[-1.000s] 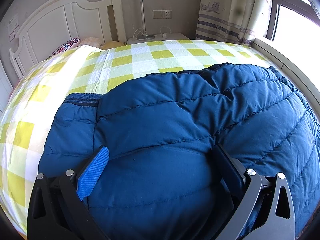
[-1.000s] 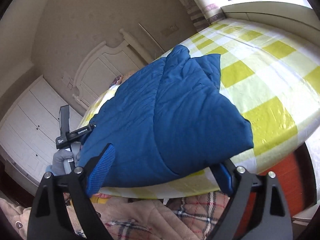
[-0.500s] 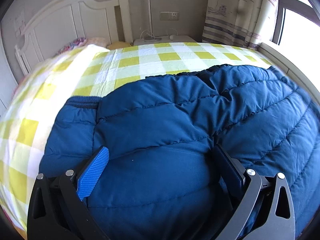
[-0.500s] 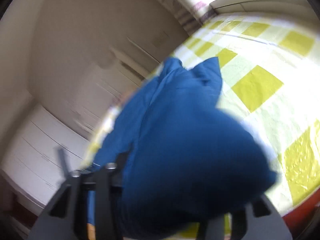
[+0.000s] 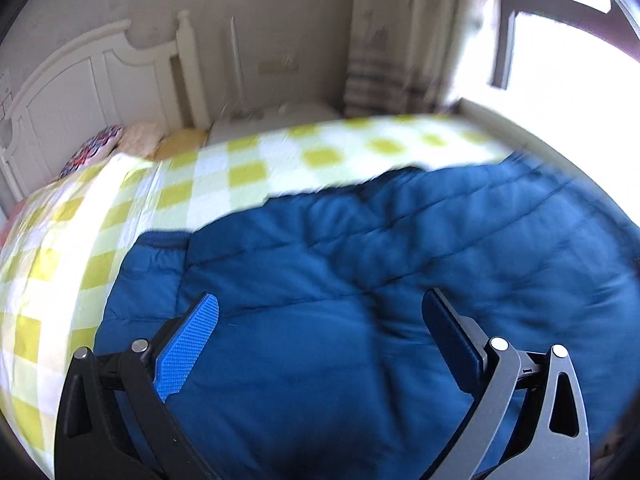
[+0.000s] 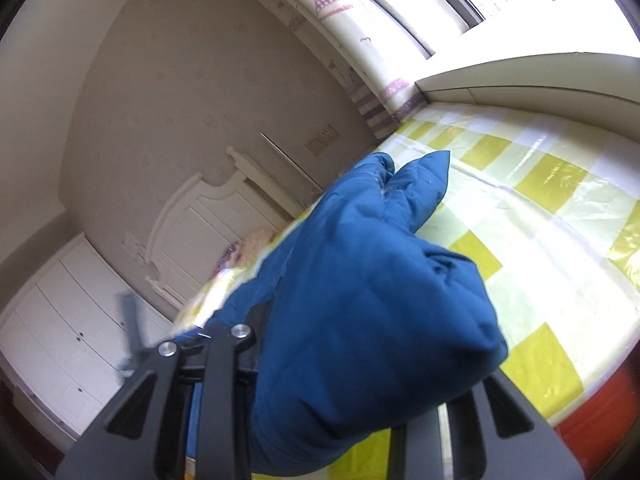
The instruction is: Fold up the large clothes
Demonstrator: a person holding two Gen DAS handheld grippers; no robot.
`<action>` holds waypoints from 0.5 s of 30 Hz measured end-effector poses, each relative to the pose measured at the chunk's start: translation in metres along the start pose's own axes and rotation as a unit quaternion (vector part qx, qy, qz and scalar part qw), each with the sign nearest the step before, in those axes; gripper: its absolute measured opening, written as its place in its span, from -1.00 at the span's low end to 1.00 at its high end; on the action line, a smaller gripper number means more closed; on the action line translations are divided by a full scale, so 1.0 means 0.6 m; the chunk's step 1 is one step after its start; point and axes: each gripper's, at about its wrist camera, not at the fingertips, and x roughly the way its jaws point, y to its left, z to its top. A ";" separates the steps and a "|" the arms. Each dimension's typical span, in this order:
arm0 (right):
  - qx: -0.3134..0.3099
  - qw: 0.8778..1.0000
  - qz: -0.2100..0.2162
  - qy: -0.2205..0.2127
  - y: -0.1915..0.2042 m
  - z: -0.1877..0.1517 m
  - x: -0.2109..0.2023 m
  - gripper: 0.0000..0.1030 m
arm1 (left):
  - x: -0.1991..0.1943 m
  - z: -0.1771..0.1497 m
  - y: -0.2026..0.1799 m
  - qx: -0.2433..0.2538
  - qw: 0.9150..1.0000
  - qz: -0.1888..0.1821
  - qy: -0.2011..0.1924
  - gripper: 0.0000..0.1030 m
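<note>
A large blue puffer jacket (image 5: pixel 360 280) lies on the bed with the yellow-and-white checked cover (image 5: pixel 200 184). My left gripper (image 5: pixel 320 320) is open just above the jacket's near part, with one blue pad (image 5: pixel 188 344) on each side. In the right wrist view the jacket (image 6: pixel 360 300) bulges up between my right gripper's fingers (image 6: pixel 224 360). My right gripper (image 6: pixel 340 392) has closed in on a thick bunch of the jacket's corner and holds it up off the bed. Its fingertips are hidden in the fabric.
A white headboard (image 5: pixel 80 92) and pillows (image 5: pixel 104 144) stand at the bed's far left end. A curtain (image 5: pixel 392 40) and bright window (image 5: pixel 560 60) are at the right. White wardrobes (image 6: pixel 60 340) show at left in the right wrist view. The bed's edge (image 6: pixel 560 400) is near my right gripper.
My right gripper moved onto the jacket's corner, closed on it and lifted it. My left gripper pulled up and back a little, still open.
</note>
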 end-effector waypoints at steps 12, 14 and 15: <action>-0.252 0.966 -0.041 -0.031 0.248 0.008 -0.002 -0.45 | -0.140 -0.023 0.139 -0.103 0.987 -0.104 -0.062 0.83; -0.355 0.933 -0.051 -0.037 0.344 -0.028 0.016 -0.45 | -0.193 -0.020 0.220 -0.143 0.983 -0.068 -0.094 0.83; -0.396 0.916 -0.055 -0.037 0.381 -0.049 0.027 -0.44 | -0.215 -0.023 0.251 -0.158 0.980 -0.055 -0.107 0.83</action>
